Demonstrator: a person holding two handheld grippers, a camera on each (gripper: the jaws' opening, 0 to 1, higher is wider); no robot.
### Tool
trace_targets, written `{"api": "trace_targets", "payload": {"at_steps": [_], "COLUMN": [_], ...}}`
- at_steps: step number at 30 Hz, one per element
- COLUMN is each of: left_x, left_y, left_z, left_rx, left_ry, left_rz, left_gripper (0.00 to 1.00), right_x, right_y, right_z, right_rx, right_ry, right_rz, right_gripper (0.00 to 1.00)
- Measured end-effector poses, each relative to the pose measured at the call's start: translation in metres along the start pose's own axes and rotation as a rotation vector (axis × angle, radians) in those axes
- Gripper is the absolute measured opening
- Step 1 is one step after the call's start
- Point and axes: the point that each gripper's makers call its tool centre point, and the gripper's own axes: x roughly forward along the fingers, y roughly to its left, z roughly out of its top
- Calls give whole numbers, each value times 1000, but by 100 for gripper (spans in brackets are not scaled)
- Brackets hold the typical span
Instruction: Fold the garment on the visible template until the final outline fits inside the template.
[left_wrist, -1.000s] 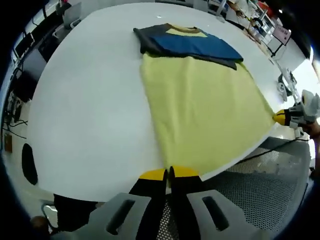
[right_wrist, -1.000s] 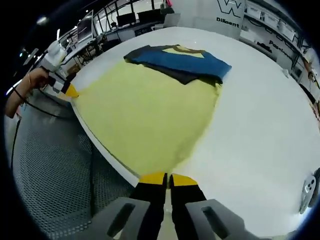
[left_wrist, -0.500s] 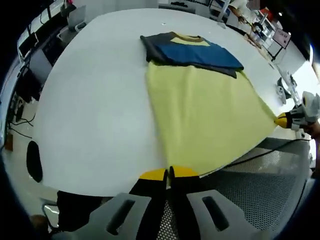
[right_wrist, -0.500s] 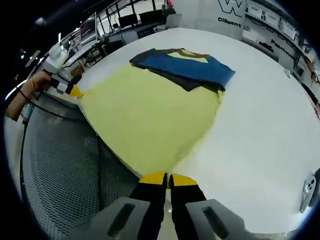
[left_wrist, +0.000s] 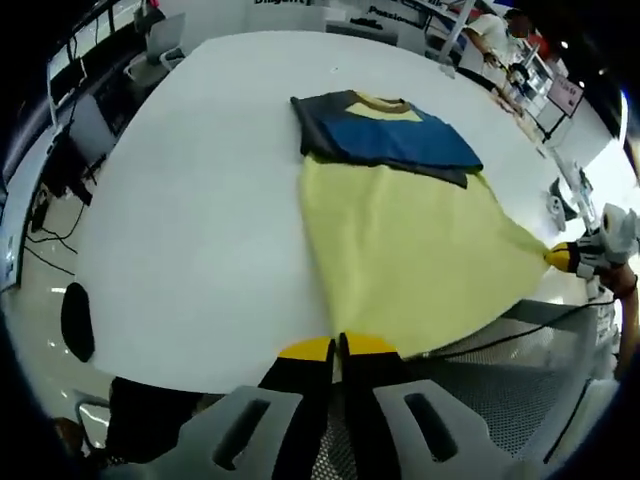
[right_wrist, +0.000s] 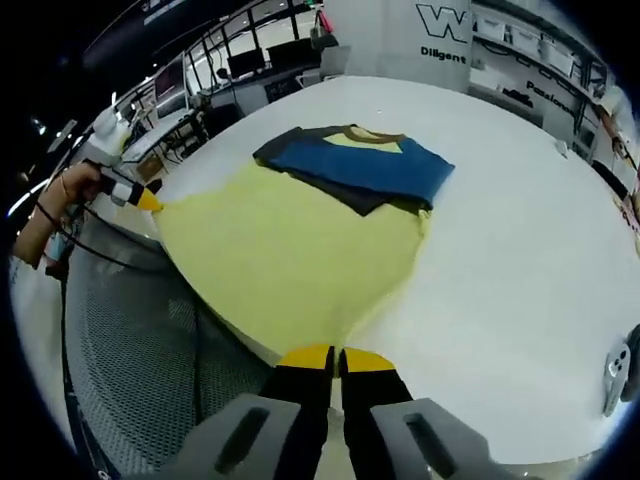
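We hold the garment (left_wrist: 410, 250) by its two hem corners: the left hand-held gripper (left_wrist: 337, 347) has its jaws pressed together on one yellow corner at the near edge of the bench (left_wrist: 190, 220), and the right hand-held gripper (right_wrist: 338, 357) is closed the same way on the other corner. Each shows in the other's view, out at the far end of the hem. This grip stretches the yellow body taut and flat, which, we judge, prepares it to be carried up over the upper part in the next fold.

The garment lies on the white bench with its collar end away from the hem. Its sleeves appear already folded in, blue and dark grey layered across the chest. The hem sits right at the bench's near edge, partly overhanging it toward the mesh flooring (right_wrist: 130, 330) below. We cannot make out any template outline under the cloth.

Beyond the collar the bench top runs on open and white, and both sides of the garment have free surface too.
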Motion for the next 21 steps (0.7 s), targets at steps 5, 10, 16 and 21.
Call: {"api": "trace_targets", "payload": {"at_steps": [5, 10, 16, 21], "left_x": [-4, -11, -17, -22], "left_y": [-2, -2, -1, -3], "left_z": [12, 27, 44, 59], "left_rx": [4, 1, -9, 0], "left_ry": [-50, -109, -148, -183], "left_rz": [-17, -21, -18, -21], "left_gripper": [7, 7, 7, 7], "right_x": [-1, -8, -12, -14], "right_y": [-4, -8, -14, -18], "right_z": [18, 31, 42, 50], "right_rx": [-9, -19, -34, -31], "right_ry": [-73, -108, -132, -151], "right_rz": [-23, -50, -77, -84], "right_gripper": [0, 0, 0, 0]}}
